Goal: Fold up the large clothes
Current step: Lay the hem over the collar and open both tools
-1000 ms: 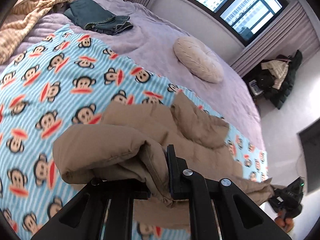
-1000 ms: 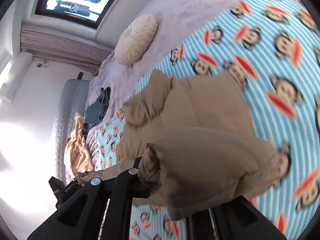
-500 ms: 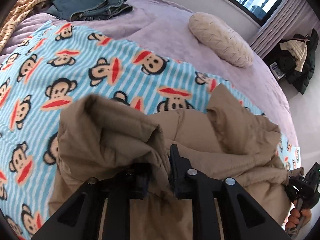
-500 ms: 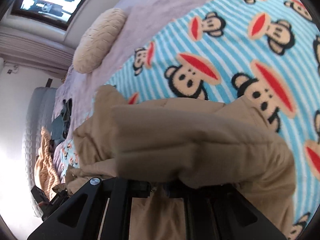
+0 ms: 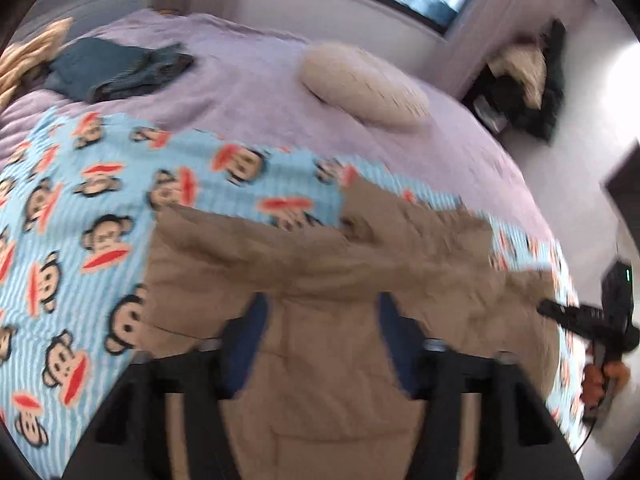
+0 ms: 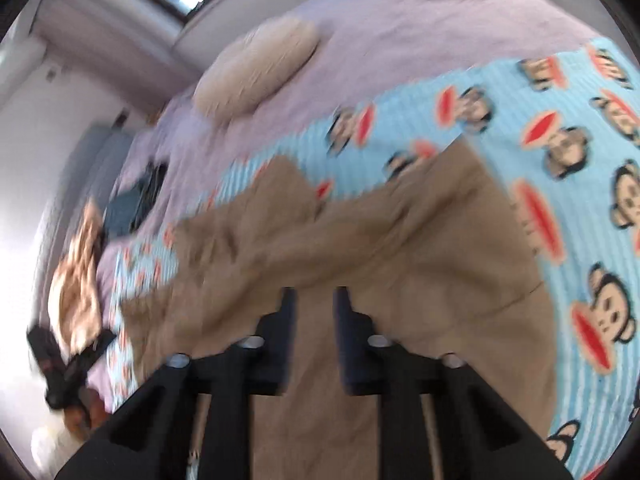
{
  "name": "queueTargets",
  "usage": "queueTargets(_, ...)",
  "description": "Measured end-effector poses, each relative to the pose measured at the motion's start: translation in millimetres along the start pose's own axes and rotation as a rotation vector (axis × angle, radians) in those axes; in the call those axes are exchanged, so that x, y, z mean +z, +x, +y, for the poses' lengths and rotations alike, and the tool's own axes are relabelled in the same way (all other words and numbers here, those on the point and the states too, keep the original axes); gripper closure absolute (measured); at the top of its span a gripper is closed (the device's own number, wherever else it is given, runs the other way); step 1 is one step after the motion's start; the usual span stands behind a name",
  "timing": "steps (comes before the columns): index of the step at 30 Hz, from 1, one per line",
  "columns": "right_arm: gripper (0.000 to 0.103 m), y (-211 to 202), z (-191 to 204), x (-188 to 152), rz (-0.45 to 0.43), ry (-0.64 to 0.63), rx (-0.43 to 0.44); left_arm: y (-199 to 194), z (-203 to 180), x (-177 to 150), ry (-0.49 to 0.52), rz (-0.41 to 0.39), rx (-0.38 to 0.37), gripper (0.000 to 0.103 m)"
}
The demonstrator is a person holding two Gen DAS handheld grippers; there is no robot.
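A tan padded jacket (image 5: 320, 264) lies folded over on a blue monkey-print blanket (image 5: 80, 208) on the bed. My left gripper (image 5: 322, 320) hovers just above it, jaws wide apart and empty. In the right wrist view the same jacket (image 6: 400, 248) spreads under my right gripper (image 6: 314, 300), whose jaws stand a small gap apart with nothing between them. The right gripper also shows at the right edge of the left wrist view (image 5: 584, 316). Both views are blurred by motion.
A round cream cushion (image 5: 364, 84) and folded blue jeans (image 5: 120, 68) lie on the lilac bedspread (image 5: 248, 92) beyond the blanket. A striped beige cloth (image 5: 24, 56) sits at the far left. Dark clothes (image 5: 524, 76) are piled by the wall under the window.
Both grippers let go of the jacket's folded edge and opened. The raised fold now lies down flat on the jacket. Both cameras pulled back and are moving.
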State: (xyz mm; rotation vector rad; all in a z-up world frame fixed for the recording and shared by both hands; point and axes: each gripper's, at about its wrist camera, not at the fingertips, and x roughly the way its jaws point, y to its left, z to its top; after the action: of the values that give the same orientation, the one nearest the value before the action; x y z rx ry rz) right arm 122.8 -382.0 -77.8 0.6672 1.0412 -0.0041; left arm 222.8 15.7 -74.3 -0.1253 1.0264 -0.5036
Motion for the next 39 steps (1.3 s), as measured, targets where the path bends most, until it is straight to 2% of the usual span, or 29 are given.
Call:
queueTargets(3, 0.087, 21.6, 4.9, -0.9, 0.031, -0.101, -0.098, 28.3, -14.5, 0.4, 0.091, 0.035, 0.058, 0.052)
queueTargets(4, 0.087, 25.2, -0.7, 2.1, 0.024, -0.105, -0.126, 39.8, -14.0, 3.0, 0.102, 0.034, 0.100, 0.052)
queueTargets(7, 0.088, 25.7, -23.5, 15.3, -0.027, -0.093, -0.244, 61.7, 9.1, 10.4, 0.035, 0.021, 0.202, 0.052)
queueTargets(8, 0.092, 22.5, -35.8, 20.4, -0.051, -0.082, -0.277, 65.8, 18.1, 11.4, 0.008, 0.021, 0.219, 0.052)
queueTargets(10, 0.092, 17.2, -57.7, 27.7, -0.079, -0.041, -0.307, 74.7, 36.0, 12.0, -0.039, 0.022, 0.231, 0.052)
queueTargets(12, 0.092, 17.1, -72.7, 31.0, -0.096, -0.017, -0.336, 83.5, 41.3, 12.5, -0.033, 0.015, 0.251, 0.052)
queueTargets(18, 0.093, 51.3, -112.0, 38.2, -0.098, 0.086, -0.330, 119.2, 41.0, 17.8, -0.015, -0.017, 0.266, 0.052)
queueTargets(25, 0.093, 53.5, -113.9, 42.3, -0.102, 0.111, -0.315, 132.6, 51.4, 26.5, -0.069, -0.016, 0.257, 0.050)
queueTargets(28, 0.086, 39.8, -107.9, 45.3, -0.103, 0.148, -0.320, 121.2, 52.9, 32.1, -0.104, 0.015, 0.279, 0.050)
queueTargets(29, 0.074, 33.0, -103.3, 43.9, -0.109, 0.148, -0.315, 114.1, 52.8, 33.2, -0.112, 0.023, 0.286, 0.050)
queueTargets(30, 0.052, 27.5, -98.6, 42.4, -0.120, 0.144, -0.300, 104.3, 51.2, 33.2, -0.109, 0.021, 0.292, 0.050)
queueTargets(32, 0.028, 7.5, -84.5, 32.5, -0.163, 0.133, -0.268, 81.1, 44.4, 29.1, -0.076, 0.010, 0.304, 0.048)
queueTargets(34, 0.026, -7.5, -73.7, 21.6, -0.186, 0.123, -0.259, 63.4, 39.7, 23.9, -0.050, -0.002, 0.324, 0.020)
queueTargets(36, 0.026, -19.4, -66.1, 7.9, -0.183, 0.135, -0.232, 39.7, 34.2, 14.8, -0.028, -0.036, 0.321, 0.020)
queueTargets(39, 0.022, -31.4, -59.1, -11.8, -0.174, 0.168, -0.200, 19.6, 31.6, 2.5, -0.038, -0.024, 0.309, 0.020)
